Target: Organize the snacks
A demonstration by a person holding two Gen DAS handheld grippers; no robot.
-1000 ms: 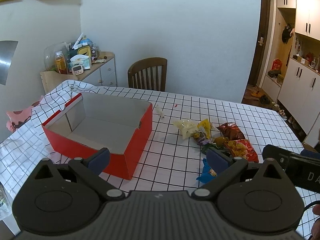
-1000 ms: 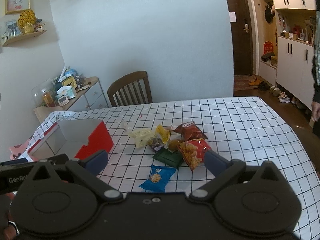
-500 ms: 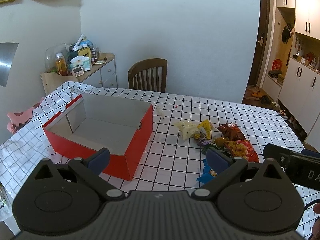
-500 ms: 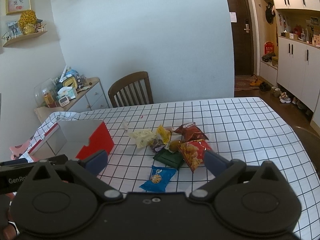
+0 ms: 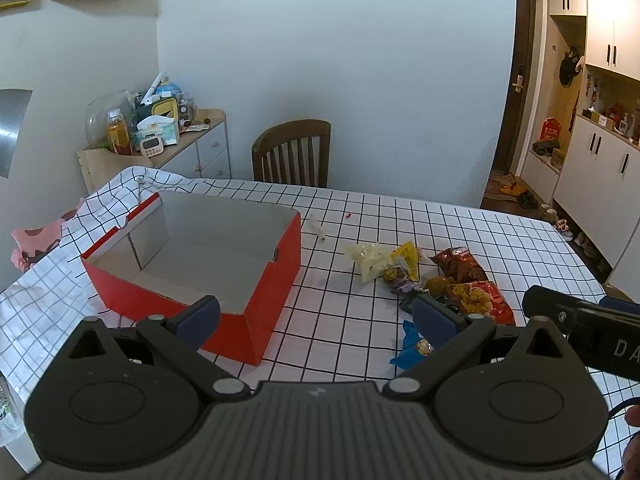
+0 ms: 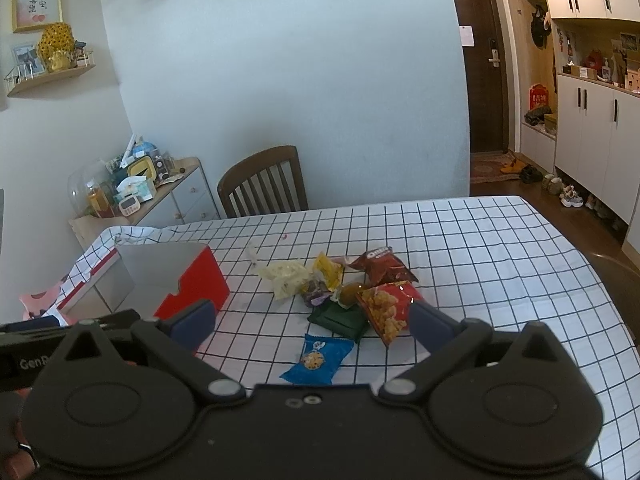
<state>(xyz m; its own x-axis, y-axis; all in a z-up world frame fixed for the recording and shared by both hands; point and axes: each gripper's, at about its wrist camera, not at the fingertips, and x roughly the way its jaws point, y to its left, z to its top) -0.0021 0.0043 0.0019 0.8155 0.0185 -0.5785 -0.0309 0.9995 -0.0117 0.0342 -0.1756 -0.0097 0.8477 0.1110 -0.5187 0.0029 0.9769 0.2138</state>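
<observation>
An open red box (image 5: 276, 268) with a grey inside stands empty on the checked tablecloth; it also shows in the right wrist view (image 6: 200, 280). To its right lies a heap of snack packets: a pale yellow bag (image 6: 284, 280), a dark red bag (image 6: 380, 266), a red bag (image 6: 386, 308), a dark green packet (image 6: 340, 318) and a blue cookie packet (image 6: 318, 360). My left gripper (image 5: 316, 316) is open and empty, above the table near the box. My right gripper (image 6: 312, 320) is open and empty, above the packets.
A wooden chair (image 5: 292, 156) stands at the table's far side. A cluttered sideboard (image 5: 160, 136) stands at the back left. The table's right edge drops off toward the hallway cupboards (image 6: 592, 120). A small white scrap (image 5: 318, 230) lies beyond the box.
Both grippers have stayed open and almost still. The person at the right edge of the right wrist view has gone out of sight.
</observation>
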